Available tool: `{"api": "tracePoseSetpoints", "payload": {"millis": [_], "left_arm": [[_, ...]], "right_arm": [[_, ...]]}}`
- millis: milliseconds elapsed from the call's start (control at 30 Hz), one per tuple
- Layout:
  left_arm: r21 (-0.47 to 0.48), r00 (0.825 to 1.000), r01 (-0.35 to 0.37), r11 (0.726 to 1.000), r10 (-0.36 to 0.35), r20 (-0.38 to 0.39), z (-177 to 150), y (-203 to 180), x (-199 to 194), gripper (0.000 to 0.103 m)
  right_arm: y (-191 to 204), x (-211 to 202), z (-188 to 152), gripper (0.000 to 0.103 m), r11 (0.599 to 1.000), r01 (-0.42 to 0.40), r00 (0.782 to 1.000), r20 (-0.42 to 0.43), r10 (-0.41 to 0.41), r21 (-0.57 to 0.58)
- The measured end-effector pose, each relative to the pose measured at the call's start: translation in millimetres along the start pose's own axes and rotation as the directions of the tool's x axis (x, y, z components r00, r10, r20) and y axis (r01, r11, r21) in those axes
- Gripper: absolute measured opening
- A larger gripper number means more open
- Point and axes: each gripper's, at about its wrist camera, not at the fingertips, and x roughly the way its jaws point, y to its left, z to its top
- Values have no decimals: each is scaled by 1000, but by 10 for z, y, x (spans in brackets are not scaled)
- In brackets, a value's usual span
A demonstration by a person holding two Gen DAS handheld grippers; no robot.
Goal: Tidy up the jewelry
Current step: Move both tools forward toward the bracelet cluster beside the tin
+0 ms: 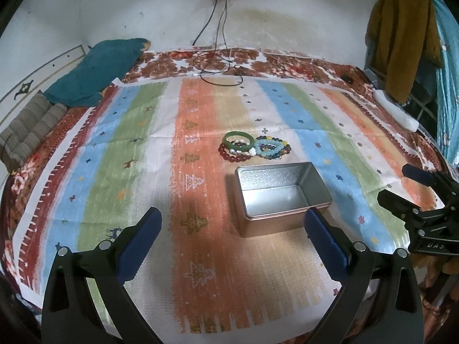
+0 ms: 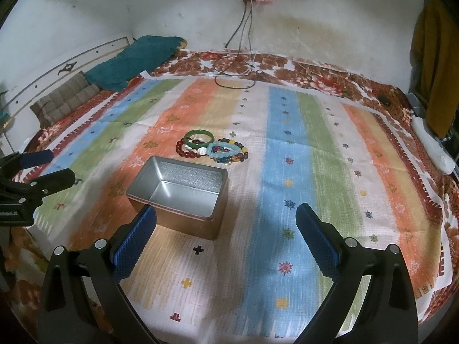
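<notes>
An open, empty silver tin box (image 1: 282, 197) (image 2: 180, 196) stands on a striped cloth. Just beyond it lies a small heap of bracelets: a green bangle (image 1: 239, 140) (image 2: 198, 137), a dark red bead bracelet (image 1: 233, 156) (image 2: 186, 150), a light blue bead bracelet (image 1: 268, 147) (image 2: 225, 150) and a multicoloured one. My left gripper (image 1: 233, 225) is open, above the cloth in front of the box, holding nothing. My right gripper (image 2: 226, 222) is open too, near the box's right front, and it shows at the right edge of the left wrist view (image 1: 397, 185).
The striped cloth (image 1: 143, 149) covers a bed with a floral sheet. A teal pillow (image 1: 94, 71) and folded blanket lie at the far left. Cables (image 1: 218, 68) hang from a wall socket onto the bed. Clothes (image 1: 401, 37) hang at the right, a white bundle (image 1: 396, 109) below them.
</notes>
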Motion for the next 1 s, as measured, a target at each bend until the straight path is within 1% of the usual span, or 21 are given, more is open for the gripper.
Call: {"api": "tracePoseSetpoints", "payload": {"millis": [133,300,500,567,700,833,1000], "left_arm": [[-7,1000,-16,1000,16,-4,13,10,23,97],[-23,1000,-22,1000,22,-12,80,30,75,97],[21,998,-70,997,70,-3,259,-2,199,97],[24,998,-67,997,68,-8,328,19,247,97],[-6,998,-53,999,53,-25,465,80,382,97],[-3,997,-58,998,58,-50,563,109,561,97],[-2,995,-62,998,62,-81,648,160,729,97]], "right_arm": [[2,40,18,99,1000,13,1000,-6,-13,5],[-5,113,133,99,1000,23,1000,-7,-23,11],[2,235,246,99,1000,25,999,-34,-25,-13],[-23,298,284,99,1000,22,999,-48,-22,-5],[-69,452,403,99,1000,17,997,-78,-16,12],[-90,594,462,99,1000,16,994,-111,-16,5],[-150,755,542,99,1000,14,990,-140,-10,26]]}}
